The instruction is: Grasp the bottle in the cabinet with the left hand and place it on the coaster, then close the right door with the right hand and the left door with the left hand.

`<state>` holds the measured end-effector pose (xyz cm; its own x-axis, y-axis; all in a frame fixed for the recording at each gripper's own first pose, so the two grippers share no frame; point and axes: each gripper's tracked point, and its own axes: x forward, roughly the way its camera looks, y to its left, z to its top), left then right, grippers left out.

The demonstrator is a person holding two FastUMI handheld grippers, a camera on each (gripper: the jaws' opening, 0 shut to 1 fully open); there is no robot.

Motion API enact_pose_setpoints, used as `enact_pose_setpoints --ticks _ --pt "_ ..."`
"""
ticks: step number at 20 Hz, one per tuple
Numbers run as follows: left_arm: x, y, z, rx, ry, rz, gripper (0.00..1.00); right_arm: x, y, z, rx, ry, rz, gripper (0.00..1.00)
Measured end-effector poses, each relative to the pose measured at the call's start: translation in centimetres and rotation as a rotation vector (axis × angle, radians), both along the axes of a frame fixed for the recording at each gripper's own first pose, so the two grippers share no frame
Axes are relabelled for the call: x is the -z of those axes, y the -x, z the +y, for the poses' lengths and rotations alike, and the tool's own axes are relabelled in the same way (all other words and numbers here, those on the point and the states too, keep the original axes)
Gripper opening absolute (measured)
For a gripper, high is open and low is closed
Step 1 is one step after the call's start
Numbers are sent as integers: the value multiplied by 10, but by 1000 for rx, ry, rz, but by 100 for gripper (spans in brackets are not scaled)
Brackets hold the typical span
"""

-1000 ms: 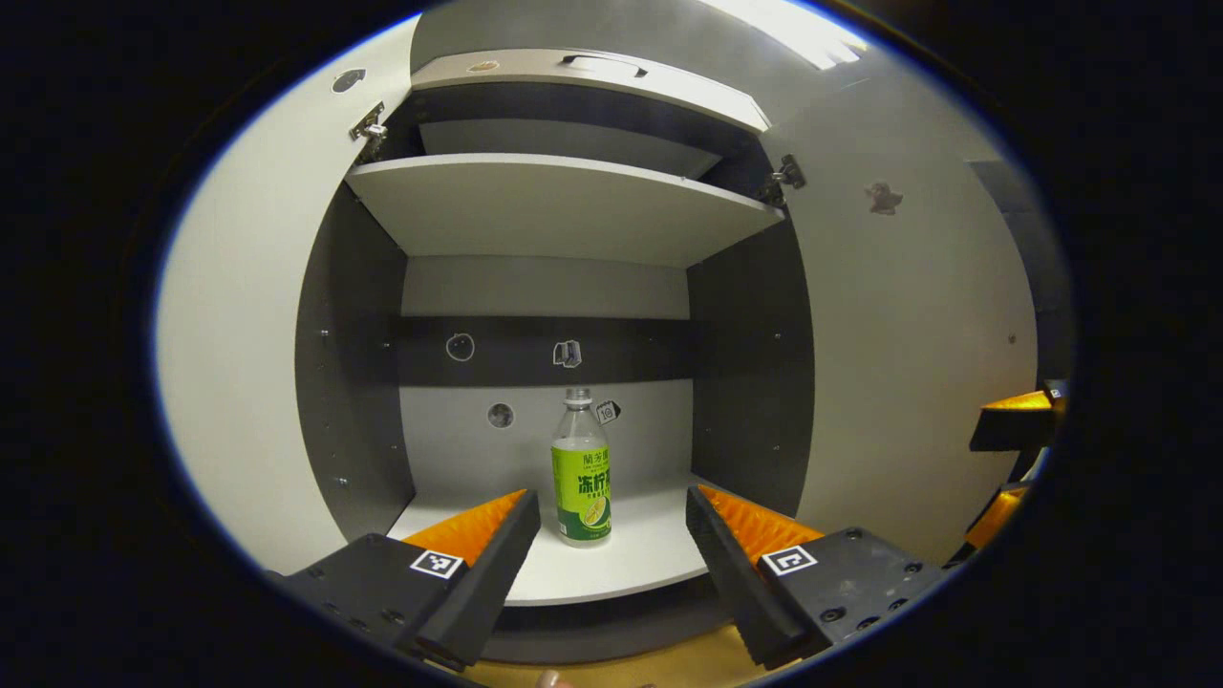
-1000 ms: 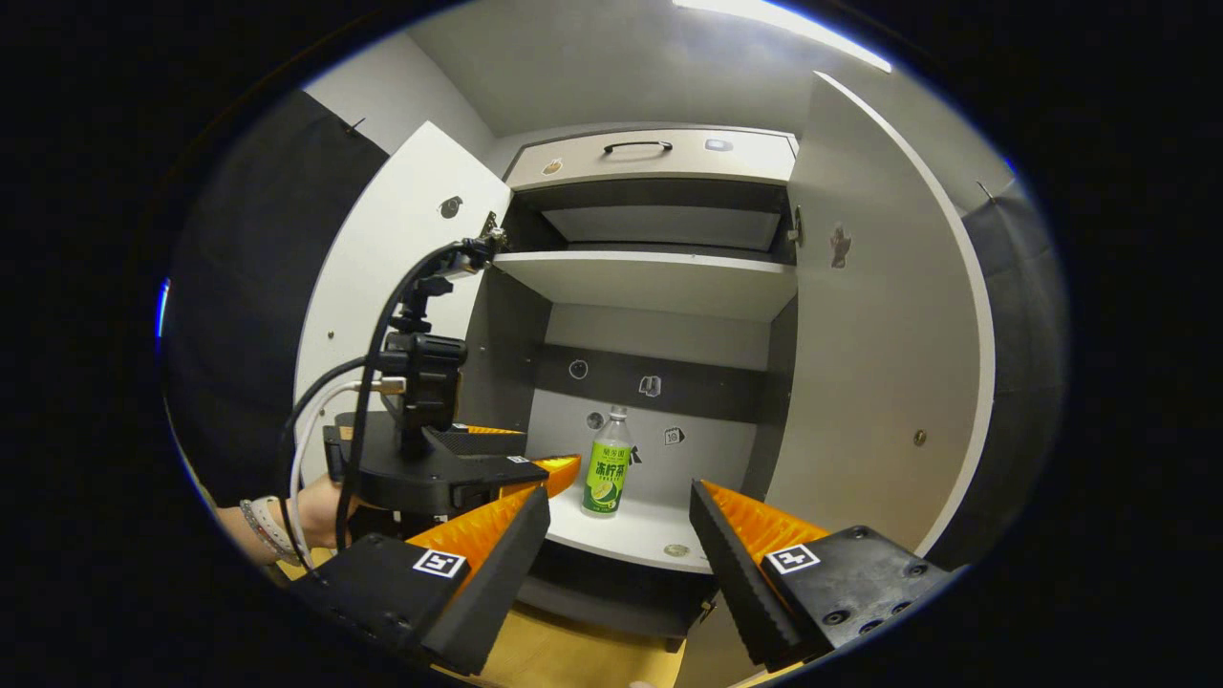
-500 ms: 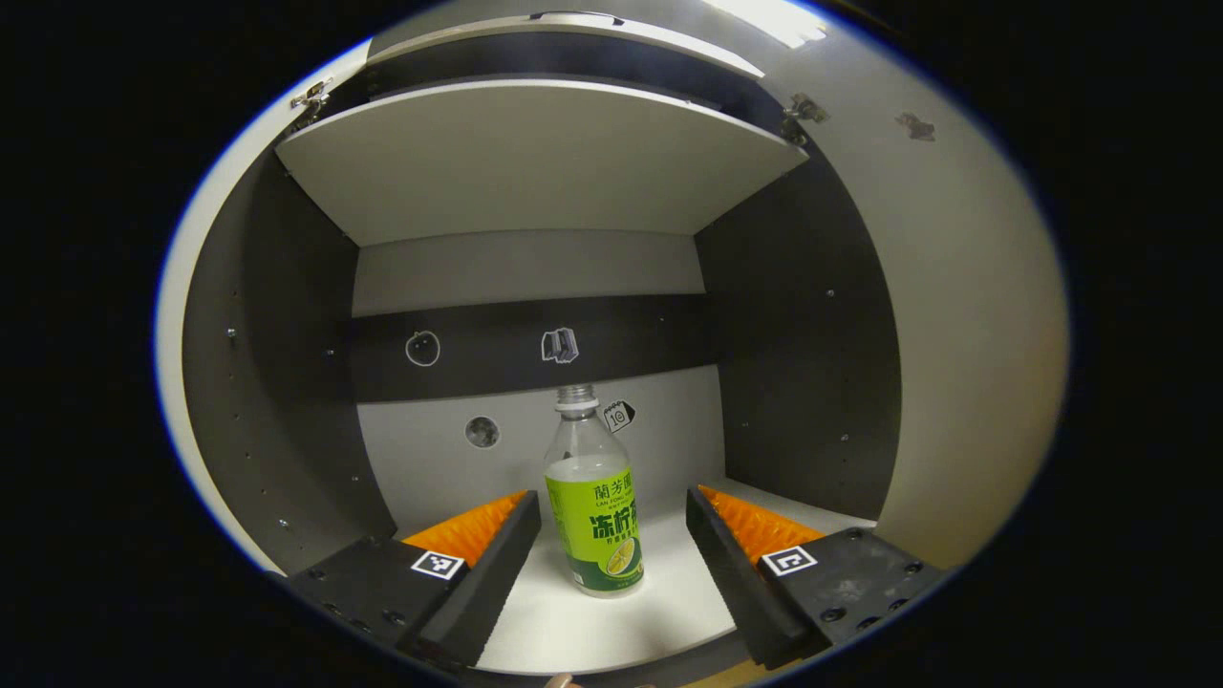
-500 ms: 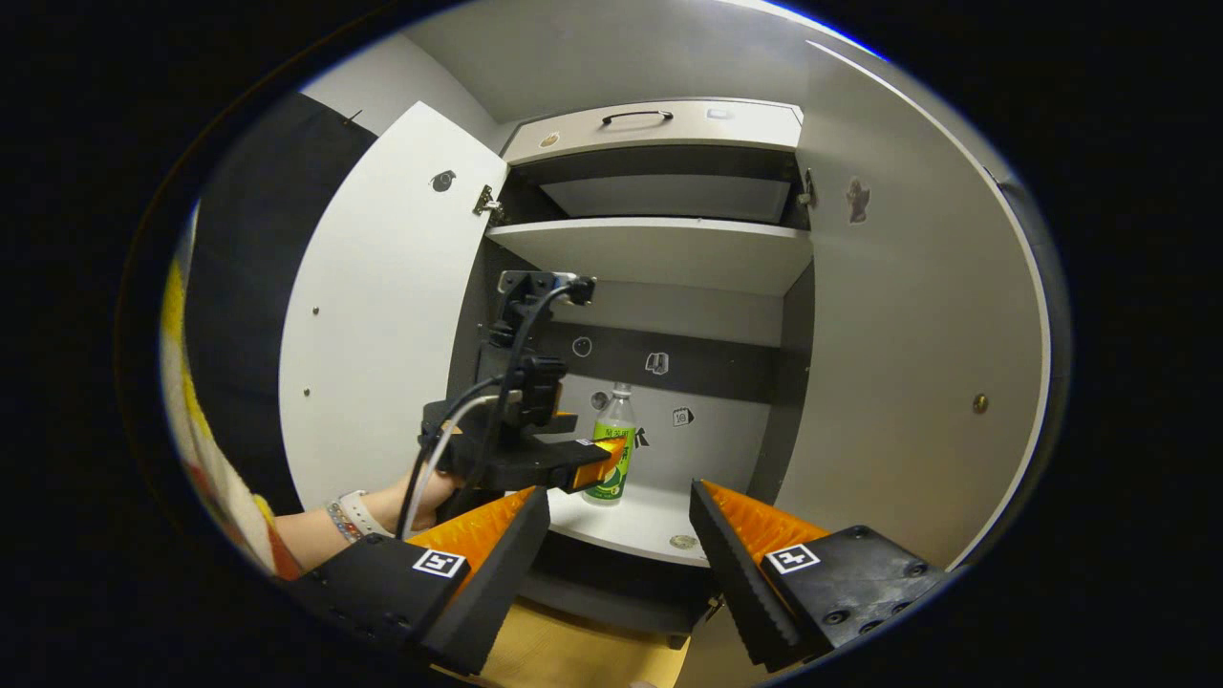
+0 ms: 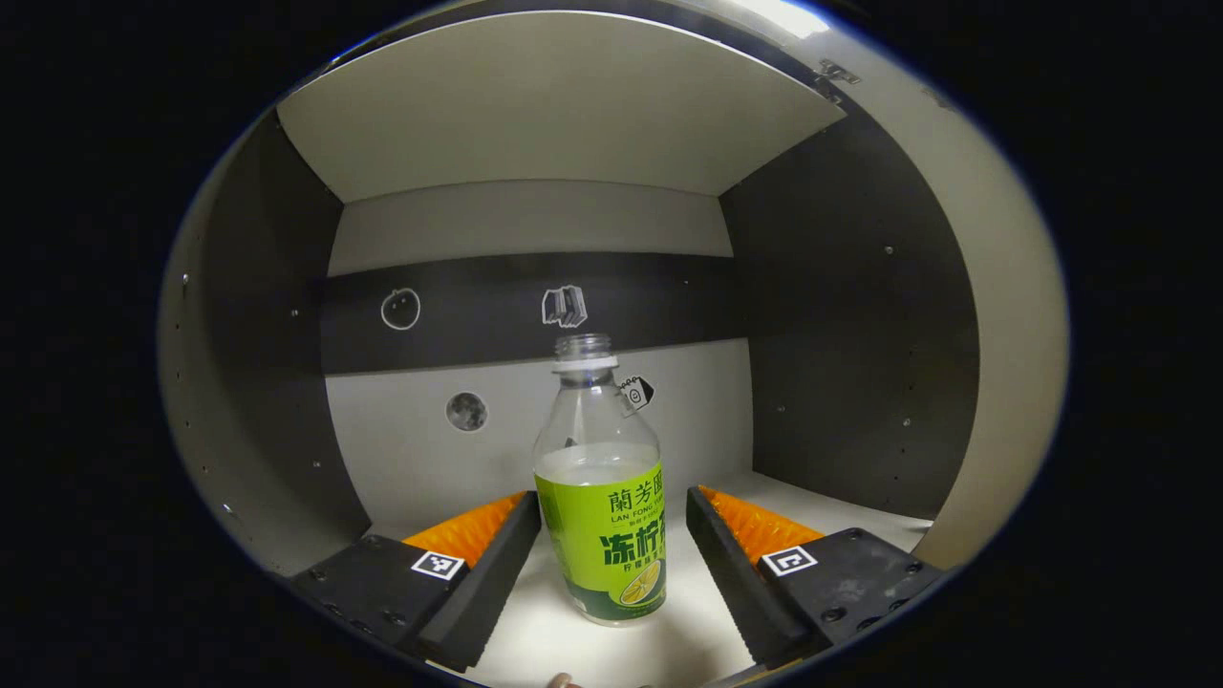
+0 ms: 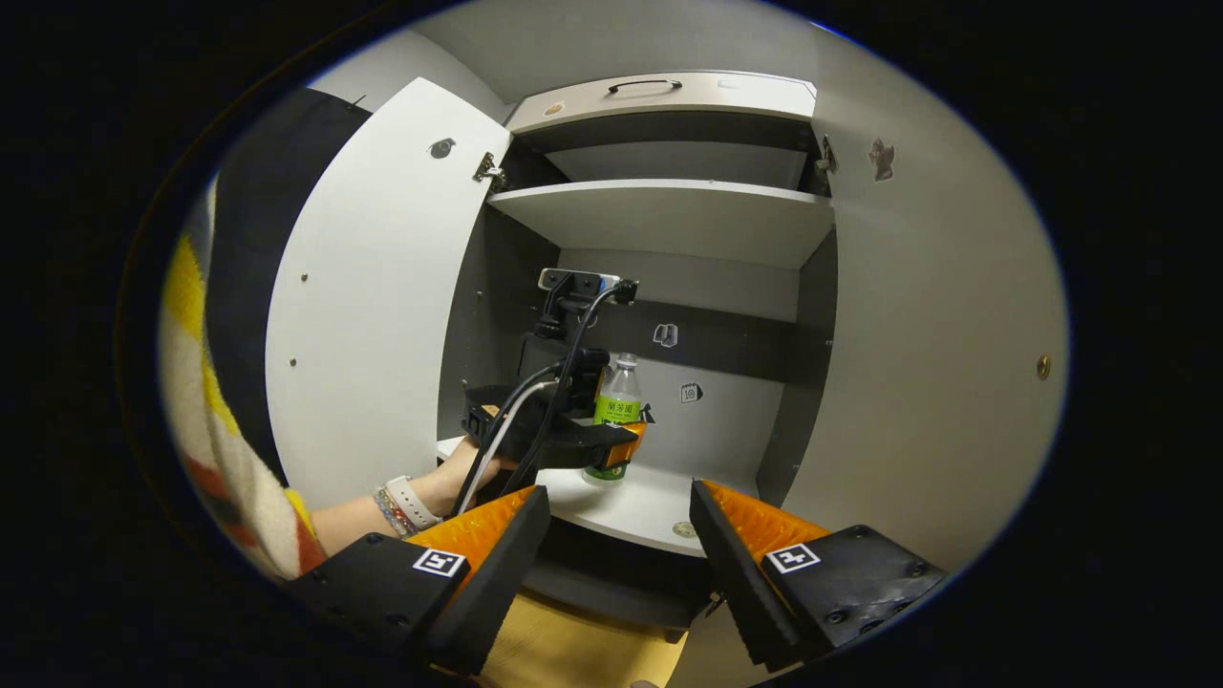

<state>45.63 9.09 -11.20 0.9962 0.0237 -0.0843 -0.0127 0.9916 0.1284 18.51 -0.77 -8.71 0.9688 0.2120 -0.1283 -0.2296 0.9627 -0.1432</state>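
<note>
Bottle (image 5: 602, 497), upright on the lower shelf (image 5: 659, 640) of the cabinet, now large in the left gripper view after looking small and distant a second ago. Flanked by the left gripper (image 5: 611, 564), jaws spread wide to either side, neither finger touching it yet. Advanced deep into the compartment, so judged ready to close for the grasp; bottle not yet lifted. Uncapped, with liquid inside, hence a likely spill if tipped. Upper shelf (image 5: 554, 105) close overhead, dark side walls near, leaving modest room for lifting out. In the right gripper view, right gripper (image 6: 616, 564) held back outside, jaws apart and empty. Left door (image 6: 373, 315) and right door (image 6: 917, 334) both swung open. Coaster unplaced from these views.
</note>
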Motion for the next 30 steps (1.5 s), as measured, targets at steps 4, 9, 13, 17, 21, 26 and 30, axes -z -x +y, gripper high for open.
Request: enact_pose_setpoints --ticks 4,9,13,17,21,26,30 --pt "-5 -3 -2 1 23 -34 80 2 -1 -3 -8 2 2 98" --pt "-14 8 -7 3 28 -50 78 -4 1 -4 -7 -37 -7 98" --pt "-35 33 -9 -3 3 -90 78 -6 8 -5 6 -55 0 98" --pt "-47 74 -22 23 -17 -105 78 -18 19 -10 46 -38 -40 98" --pt "-50 122 -30 39 -38 -93 78 -19 37 -16 99 -32 -27 98" --pt "-38 202 -46 57 4 -84 78 -30 67 -28 183 -8 -48 98" --pt "-20 269 -65 99 31 -84 78 -31 100 -30 243 32 -46 98"
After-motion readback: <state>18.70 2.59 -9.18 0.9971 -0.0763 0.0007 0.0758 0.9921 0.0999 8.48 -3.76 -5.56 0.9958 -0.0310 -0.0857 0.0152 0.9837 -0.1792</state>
